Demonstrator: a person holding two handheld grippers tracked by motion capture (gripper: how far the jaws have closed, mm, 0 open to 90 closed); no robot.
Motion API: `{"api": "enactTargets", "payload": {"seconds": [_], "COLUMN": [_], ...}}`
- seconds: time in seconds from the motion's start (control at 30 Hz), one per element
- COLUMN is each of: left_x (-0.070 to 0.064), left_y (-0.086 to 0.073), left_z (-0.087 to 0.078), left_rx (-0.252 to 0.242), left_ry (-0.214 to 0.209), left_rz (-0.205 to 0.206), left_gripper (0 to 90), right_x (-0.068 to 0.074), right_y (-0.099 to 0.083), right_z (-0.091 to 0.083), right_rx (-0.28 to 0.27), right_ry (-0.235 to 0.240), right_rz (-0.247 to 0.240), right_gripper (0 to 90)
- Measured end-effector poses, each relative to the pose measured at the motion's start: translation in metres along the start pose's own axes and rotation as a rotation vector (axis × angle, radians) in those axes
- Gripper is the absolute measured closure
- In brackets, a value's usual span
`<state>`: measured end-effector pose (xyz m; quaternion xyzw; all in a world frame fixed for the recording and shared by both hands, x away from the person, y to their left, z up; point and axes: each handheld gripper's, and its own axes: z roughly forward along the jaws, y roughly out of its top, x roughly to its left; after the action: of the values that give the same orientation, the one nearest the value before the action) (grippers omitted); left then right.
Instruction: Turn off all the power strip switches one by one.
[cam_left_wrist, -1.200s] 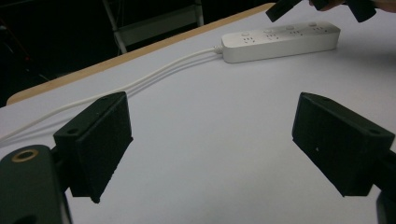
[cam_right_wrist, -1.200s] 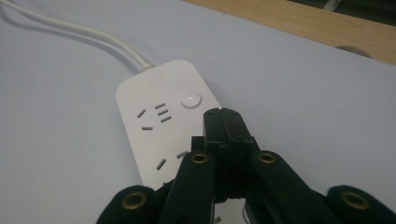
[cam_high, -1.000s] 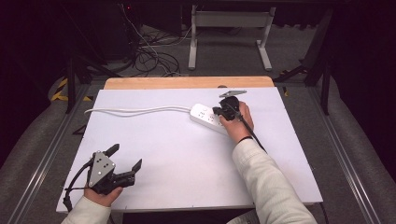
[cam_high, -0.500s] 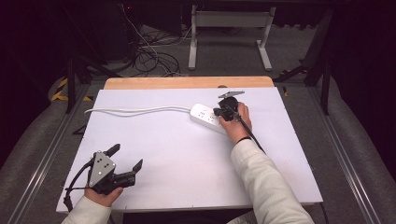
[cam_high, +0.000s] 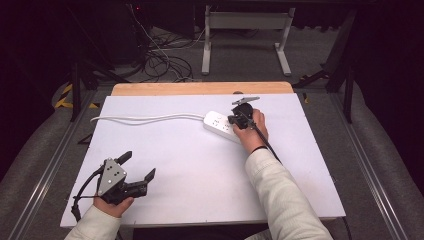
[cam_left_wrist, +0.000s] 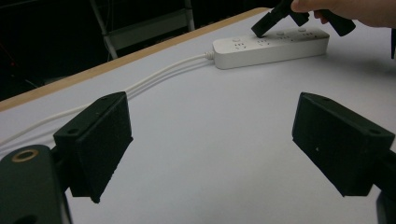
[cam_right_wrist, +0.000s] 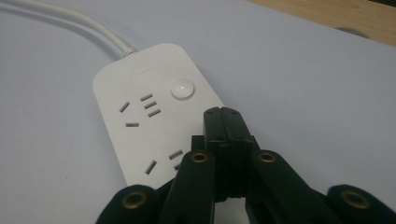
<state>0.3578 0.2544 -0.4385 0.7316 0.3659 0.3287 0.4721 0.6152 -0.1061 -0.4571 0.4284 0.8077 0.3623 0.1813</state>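
right claw: jaws pressed together, empty, tips over white plastic power strip, just short of its round button; contact unclear
left claw: jaws wide apart, empty, near front left
power strip: far middle of white tabletop

Right gripper: jaws pressed together, arm extended forward. Left gripper: jaws spread wide, held near the person.

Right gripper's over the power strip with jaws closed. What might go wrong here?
1. The right gripper sits just short of the round button; a press from here may land on bare casing or sockets.
2. The power strip lies loose on the table, so a push may slide it.
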Motion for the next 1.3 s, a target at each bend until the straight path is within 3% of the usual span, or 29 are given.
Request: {"api": "enactTargets", "payload": {"seconds": [0.87,1.0,1.07,1.17,1.3], "left_x": [0.000,0.000,0.000,0.001,0.000], "left_y": [0.000,0.000,-0.001,0.000,0.000], "left_z": [-0.001,-0.001,-0.001,0.000,0.000], "left_rx": [0.004,0.002,0.003,0.005,0.006], "left_ry": [0.004,0.007,0.006,0.009,0.008], "left_rz": [0.001,0.002,-0.001,-0.002,0.004], "left_gripper": [12.8,12.8,12.8,12.8,12.8], "right_x": [0.004,0.004,0.003,0.003,0.004], "right_y": [0.000,0.002,0.005,0.010,0.012], "right_z": [0.001,0.000,-0.008,-0.016,-0.019], "right_rx": [0.014,0.023,0.013,-0.037,-0.043], "right_ry": [-0.024,-0.024,-0.034,0.001,0.012], "right_rz": [-0.005,-0.024,-0.022,0.003,0.015], "right_gripper": [90.0,90.0,90.0,90.0,90.0]}}
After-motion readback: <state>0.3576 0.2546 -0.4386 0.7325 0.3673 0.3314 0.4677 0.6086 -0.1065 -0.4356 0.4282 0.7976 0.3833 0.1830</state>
